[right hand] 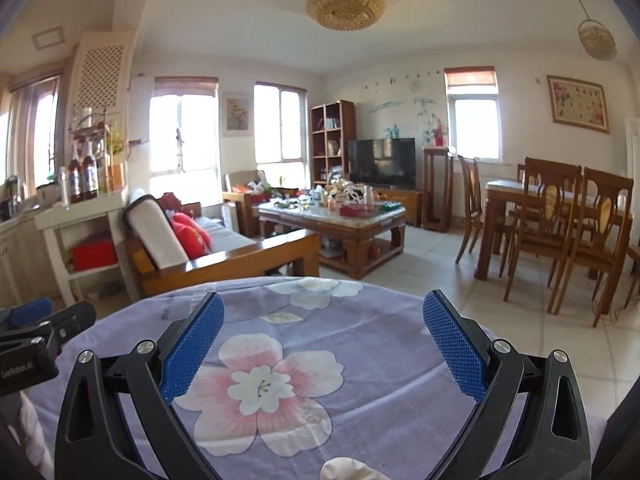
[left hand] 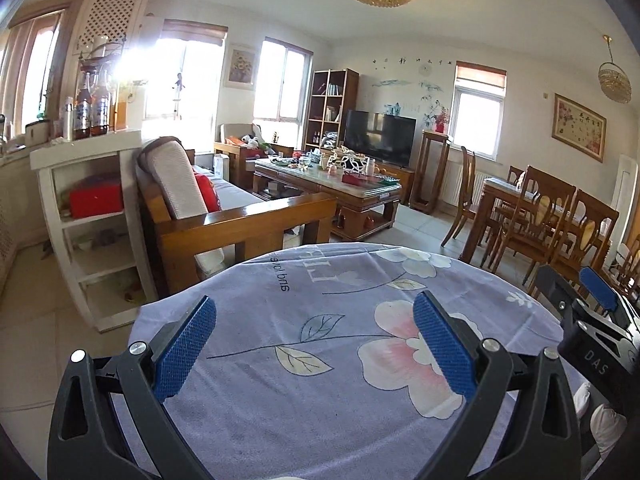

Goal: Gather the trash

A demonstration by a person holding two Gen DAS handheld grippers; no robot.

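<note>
Left gripper (left hand: pixel 314 344): blue pads spread wide, nothing between them. Right gripper (right hand: pixel 322 344): likewise spread wide, holding nothing. Both poised low over a round desk (left hand: pixel 348 280) draped in a lilac cloth with pink and white flowers. Each gripper visible at the edge of the other's view, side by side, close together.

No trash visible on the cloth under either gripper. Pale rounded shape at the bottom edge of the right wrist view (right hand: pixel 346 469), cut off by the frame; could be crumpled paper or a printed flower, cannot tell. No bin or bag in either view.

Across the room: coffee table (right hand: pixel 332 216) crowded with small items, bottles, a red tray; too small to sort trash from keepsakes. Wooden sofa (left hand: pixel 240 220) between the desk and that table. Dining table with chairs (right hand: pixel 560 200) to the right. White shelf unit (left hand: pixel 92 208) to the left, bottles on top.

Step in hand, as a judgement: grippers idle at rest pose, empty. Fits either a stage with trash yet to be located, or a stage with the desk's trash already gone; nothing here to decide between them.

Any next move calls for finding a target and a container, neither shown here.
</note>
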